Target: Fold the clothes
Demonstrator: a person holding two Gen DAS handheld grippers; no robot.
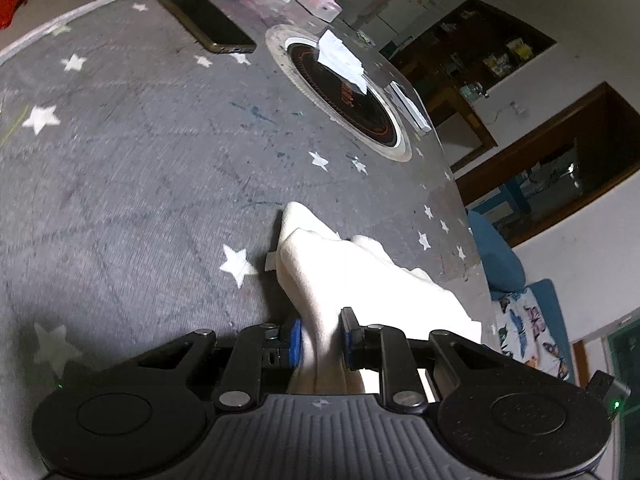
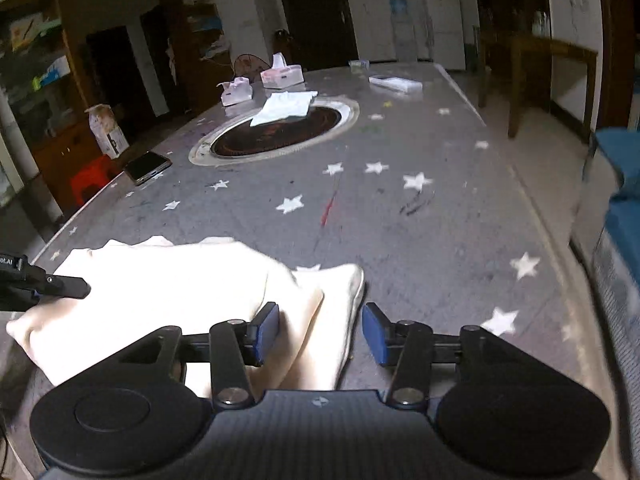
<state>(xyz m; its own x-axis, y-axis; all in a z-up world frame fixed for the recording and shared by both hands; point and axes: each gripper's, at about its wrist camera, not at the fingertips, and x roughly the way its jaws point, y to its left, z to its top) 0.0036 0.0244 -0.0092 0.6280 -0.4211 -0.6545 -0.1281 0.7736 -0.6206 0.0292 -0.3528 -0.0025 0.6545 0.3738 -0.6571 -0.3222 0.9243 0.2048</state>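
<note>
While my left gripper point(image 1: 320, 338) pinches a bunched fold of the cream garment point(image 1: 352, 276) between its blue pads, my right gripper point(image 2: 320, 330) sits with fingers spread wide, the garment's edge lying between them but not clamped. The garment lies crumpled at the near edge of the grey star-print table point(image 2: 400, 200). Farther back I see a phone point(image 2: 147, 167), a round inset burner point(image 2: 276, 130) with paper on it, and tissue boxes point(image 2: 280, 74).

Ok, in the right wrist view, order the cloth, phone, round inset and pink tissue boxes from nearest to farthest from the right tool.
1. Cloth: under the right tool.
2. Phone: left edge.
3. Round inset: table centre.
4. Pink tissue boxes: far end.
</note>
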